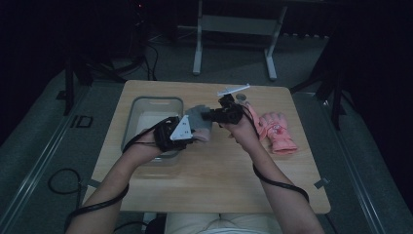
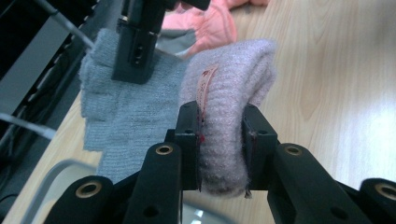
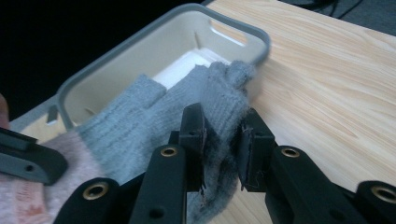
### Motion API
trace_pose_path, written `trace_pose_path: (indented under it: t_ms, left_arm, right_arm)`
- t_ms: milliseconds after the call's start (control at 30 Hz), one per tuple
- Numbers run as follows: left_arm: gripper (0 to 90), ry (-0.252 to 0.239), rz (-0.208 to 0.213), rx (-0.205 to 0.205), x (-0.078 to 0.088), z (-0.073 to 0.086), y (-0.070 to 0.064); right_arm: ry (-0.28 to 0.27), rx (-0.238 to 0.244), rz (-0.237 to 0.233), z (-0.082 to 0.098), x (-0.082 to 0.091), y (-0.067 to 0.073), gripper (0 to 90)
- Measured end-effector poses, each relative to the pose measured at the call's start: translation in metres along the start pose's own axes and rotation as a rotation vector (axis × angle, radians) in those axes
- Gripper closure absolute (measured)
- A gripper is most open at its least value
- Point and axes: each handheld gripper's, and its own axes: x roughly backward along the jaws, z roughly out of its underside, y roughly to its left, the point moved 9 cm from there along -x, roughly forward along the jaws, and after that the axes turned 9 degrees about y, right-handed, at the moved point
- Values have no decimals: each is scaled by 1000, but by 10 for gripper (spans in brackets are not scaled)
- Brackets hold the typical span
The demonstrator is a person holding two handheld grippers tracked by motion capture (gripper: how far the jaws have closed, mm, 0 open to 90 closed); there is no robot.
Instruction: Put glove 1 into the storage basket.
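Observation:
A knitted glove (image 1: 198, 121) with a grey hand and a pale pink cuff hangs stretched between both grippers, just above the table beside the tub. My left gripper (image 2: 222, 135) is shut on the pink cuff (image 2: 233, 84), which bulges out past the jaws. My right gripper (image 3: 223, 140) is shut on the grey finger end (image 3: 205, 93). In the high view the left gripper (image 1: 194, 135) sits at the tub's right rim, with the right gripper (image 1: 208, 116) a little farther back and right. The two jaw pairs point toward each other.
A grey plastic tub (image 1: 158, 100) with a white liner stands on the wooden table (image 1: 219, 180) at the left. A pair of pink ski gloves (image 1: 277, 132) lies to the right. A white strip (image 1: 234, 90) and a small round object (image 1: 240, 97) lie near the far edge.

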Motion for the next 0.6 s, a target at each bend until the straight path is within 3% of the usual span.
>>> trace_pose_path:
  t_ms: [200, 600]
  left_arm:
    - [717, 16, -26, 43, 13, 19, 8]
    - [718, 86, -43, 55, 32, 64, 24]
  right_arm:
    - [-2, 22, -14, -19, -16, 18, 746]
    - [23, 51, -63, -47, -56, 50, 746]
